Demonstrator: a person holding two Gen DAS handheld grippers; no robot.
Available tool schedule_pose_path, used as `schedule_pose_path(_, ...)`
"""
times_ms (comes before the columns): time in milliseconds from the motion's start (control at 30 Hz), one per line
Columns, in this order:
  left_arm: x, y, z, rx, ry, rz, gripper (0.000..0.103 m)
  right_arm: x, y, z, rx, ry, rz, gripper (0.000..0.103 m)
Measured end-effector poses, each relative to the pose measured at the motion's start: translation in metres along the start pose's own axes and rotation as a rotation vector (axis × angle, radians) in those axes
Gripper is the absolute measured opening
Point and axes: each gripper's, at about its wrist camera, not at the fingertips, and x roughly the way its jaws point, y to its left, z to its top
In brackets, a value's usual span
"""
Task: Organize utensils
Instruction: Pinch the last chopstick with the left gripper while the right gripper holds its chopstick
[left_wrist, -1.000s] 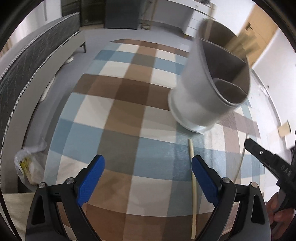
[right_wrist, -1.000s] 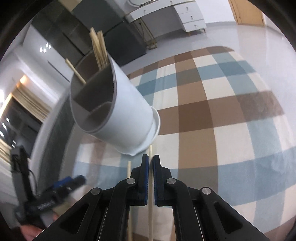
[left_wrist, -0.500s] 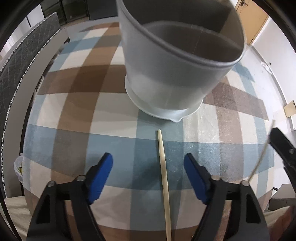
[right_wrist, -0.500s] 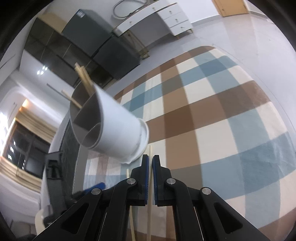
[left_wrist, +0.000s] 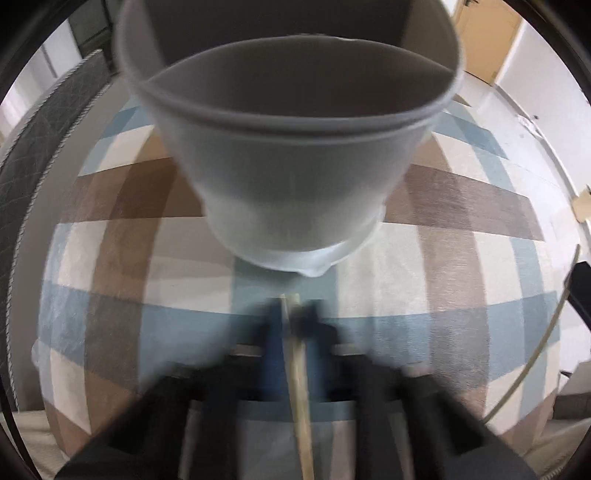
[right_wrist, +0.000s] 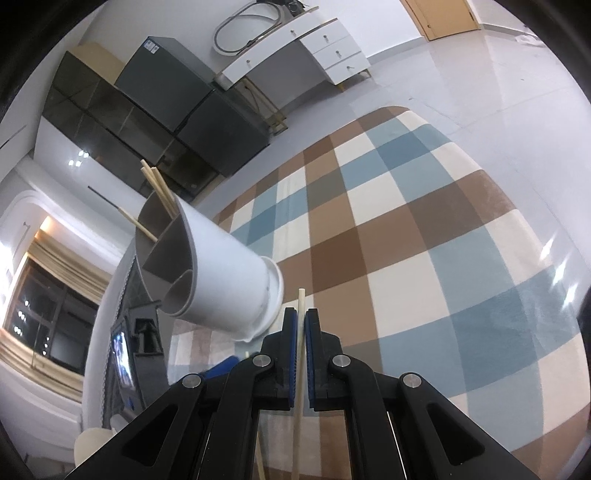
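A white utensil holder (left_wrist: 295, 177) with grey inner compartments stands on the checked cloth, close in front of my left gripper (left_wrist: 291, 314). The left view is motion-blurred; the blue pads look closed around a wooden chopstick (left_wrist: 299, 387) lying on the cloth. In the right wrist view the holder (right_wrist: 221, 280) sits to the left with several chopsticks (right_wrist: 159, 188) standing in its far compartment. My right gripper (right_wrist: 300, 325) is shut on another wooden chopstick (right_wrist: 300, 306) and holds it above the cloth, its tip poking past the pads.
The table carries a blue, brown and cream checked cloth (right_wrist: 424, 240). A grey upholstered bench (left_wrist: 33, 147) runs along the left. Dark cabinets (right_wrist: 166, 110) and a white dresser (right_wrist: 314, 48) stand across the room. Part of the left gripper (right_wrist: 221, 369) shows low left in the right view.
My left gripper has moved forward toward the holder and its fingers have closed from wide open onto the chopstick on the cloth. My right gripper has risen with its chopstick, still shut.
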Motion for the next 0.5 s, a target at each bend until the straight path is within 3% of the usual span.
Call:
schedule_pose_path(133, -0.010, 0.003, -0.001, 0.003, -0.029, -0.027, 0.000, -0.008, 0.008, -0.003, -0.041, -0.022, -0.005, 0.004)
schedule_pose_path(500, -0.108, 0.035, -0.029, -0.035, -0.313, -0.150, 0.000, -0.046, 0.053, -0.034, -0.223, -0.110, -0.032, 0.004)
